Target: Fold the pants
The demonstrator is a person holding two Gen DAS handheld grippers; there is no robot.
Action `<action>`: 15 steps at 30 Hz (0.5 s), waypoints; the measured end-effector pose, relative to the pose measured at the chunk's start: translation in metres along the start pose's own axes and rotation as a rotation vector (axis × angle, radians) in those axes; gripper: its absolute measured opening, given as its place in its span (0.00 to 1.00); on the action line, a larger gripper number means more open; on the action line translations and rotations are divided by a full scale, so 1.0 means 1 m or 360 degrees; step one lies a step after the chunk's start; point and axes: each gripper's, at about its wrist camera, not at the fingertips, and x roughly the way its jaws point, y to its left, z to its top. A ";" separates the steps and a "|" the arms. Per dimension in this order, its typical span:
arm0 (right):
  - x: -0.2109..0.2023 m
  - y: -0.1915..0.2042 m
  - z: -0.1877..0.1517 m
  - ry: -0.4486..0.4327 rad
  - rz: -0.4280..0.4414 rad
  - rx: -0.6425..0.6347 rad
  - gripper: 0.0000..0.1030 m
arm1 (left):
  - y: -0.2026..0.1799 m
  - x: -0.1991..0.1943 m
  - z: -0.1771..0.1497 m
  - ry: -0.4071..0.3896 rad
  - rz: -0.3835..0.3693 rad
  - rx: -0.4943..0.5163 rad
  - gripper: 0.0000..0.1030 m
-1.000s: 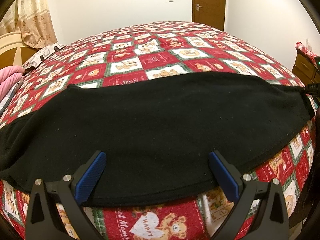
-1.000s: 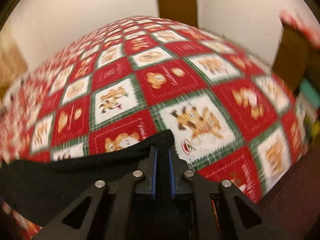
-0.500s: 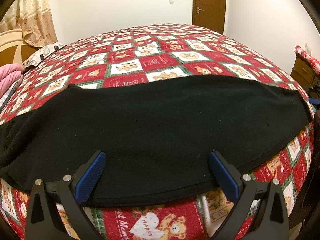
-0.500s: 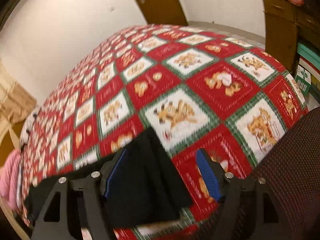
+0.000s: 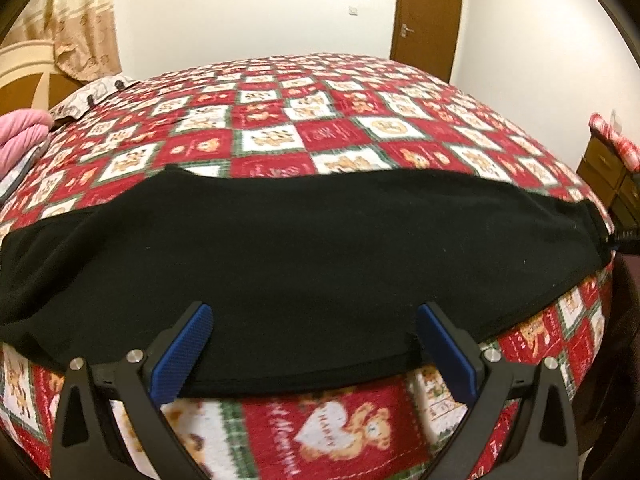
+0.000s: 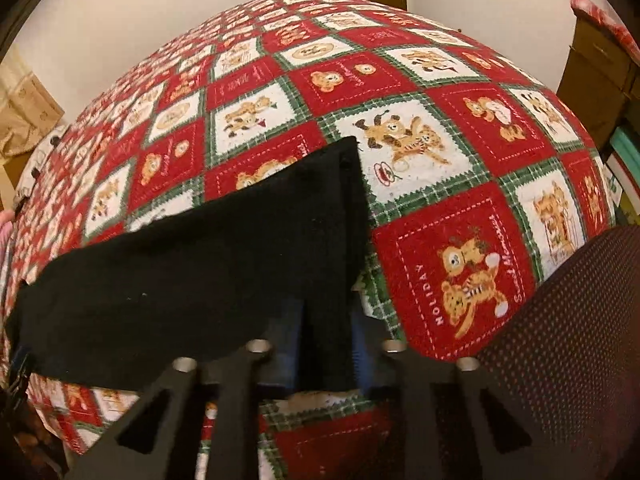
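Black pants point(image 5: 320, 240) lie flat across the near part of a bed, stretched left to right. My left gripper point(image 5: 314, 312) hovers over their near hem, open, its blue pads point(image 5: 184, 348) wide apart with nothing pinched. My right gripper point(image 6: 326, 320) is at the pants' right end point(image 6: 200, 272). Its jaws are closing, and a fold of black fabric fills the narrow gap between its blue pads point(image 6: 288, 332). In the left wrist view the right gripper point(image 5: 624, 236) shows as a dark tip at the pants' right corner.
The bed wears a red, white and green bear-patterned quilt point(image 5: 340, 132). A pink pillow point(image 5: 20, 136) lies at the left and a wooden dresser point(image 5: 612, 176) stands at the right. A dark mesh chair point(image 6: 560, 340) sits close by the right gripper. A brown door point(image 5: 428, 16) is in the far wall.
The right gripper let go of the pants' end, stood wide open over it, and has closed on the fabric again. The left gripper stays open over the near hem.
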 end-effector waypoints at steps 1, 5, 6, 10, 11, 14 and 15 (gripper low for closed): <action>-0.007 0.000 0.001 -0.0026 0.0034 0.0052 0.12 | 0.004 -0.002 0.001 -0.0008 -0.0005 -0.0016 1.00; -0.051 0.033 0.007 -0.0204 0.0186 0.0047 0.11 | 0.022 -0.016 0.004 -0.0066 0.0018 -0.0034 1.00; -0.058 0.047 0.009 -0.0223 0.0217 0.0010 0.12 | 0.028 -0.021 0.004 -0.0090 0.0038 -0.0040 1.00; -0.082 0.144 0.008 -0.0253 0.0392 -0.0272 0.11 | 0.054 -0.036 0.005 -0.0155 0.0069 -0.0123 1.00; -0.083 0.172 0.005 -0.0248 0.0449 -0.0348 0.11 | 0.060 -0.038 0.005 -0.0166 0.0074 -0.0147 1.00; -0.068 0.249 -0.012 -0.0187 0.0589 -0.0539 0.12 | 0.079 -0.043 0.004 -0.0185 0.0101 -0.0212 1.00; -0.064 0.265 -0.020 -0.0173 0.0610 -0.0587 0.12 | 0.084 -0.045 0.002 -0.0186 0.0113 -0.0227 1.00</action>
